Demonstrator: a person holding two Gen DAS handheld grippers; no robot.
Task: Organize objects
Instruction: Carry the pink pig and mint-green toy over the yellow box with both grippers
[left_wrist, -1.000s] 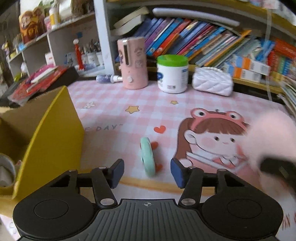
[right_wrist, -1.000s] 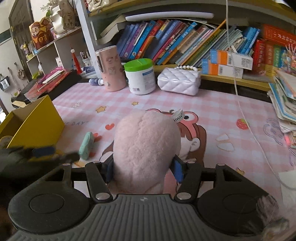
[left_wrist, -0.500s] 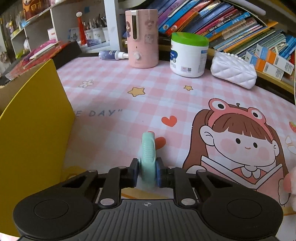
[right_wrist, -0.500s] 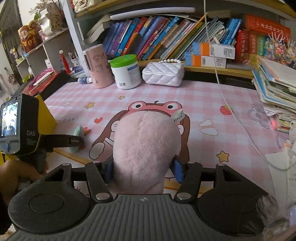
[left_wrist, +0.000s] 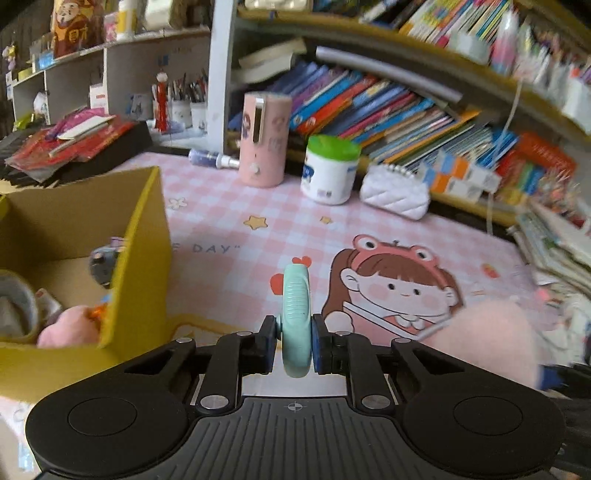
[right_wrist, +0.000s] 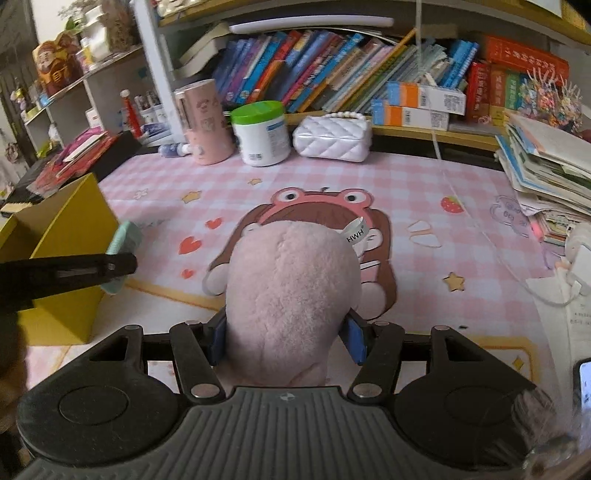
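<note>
- Now, the biggest thing that matters is the yellow box (left_wrist: 140, 258) at the left edge of the bench (left_wrist: 229, 236). It is open at the top and already has a tape roll and some soft toys inside, so I judge both of my loads belong in there.
- My right tool (right_wrist: 286, 338) is clamped on the pink plush toy (right_wrist: 291, 295), its blue pads sunk into the fur on both sides. It angles downward over the bench, with the box off to its left (the plush blocks much of the view ahead).
- My left tool (left_wrist: 295, 341) is nipped narrow on the mint-green disc (left_wrist: 296, 317), held on edge between the pads and clear of the bench. It too points downward, close beside the box's near wall.
- To do this step well I would carry the disc over the yellow rim before letting go, high enough that its lower edge clears the wall.
- I would drop it toward the bare cardboard floor, not onto the toys.
- With the tools close together, I would send the left in first and keep the plush back.
</note>
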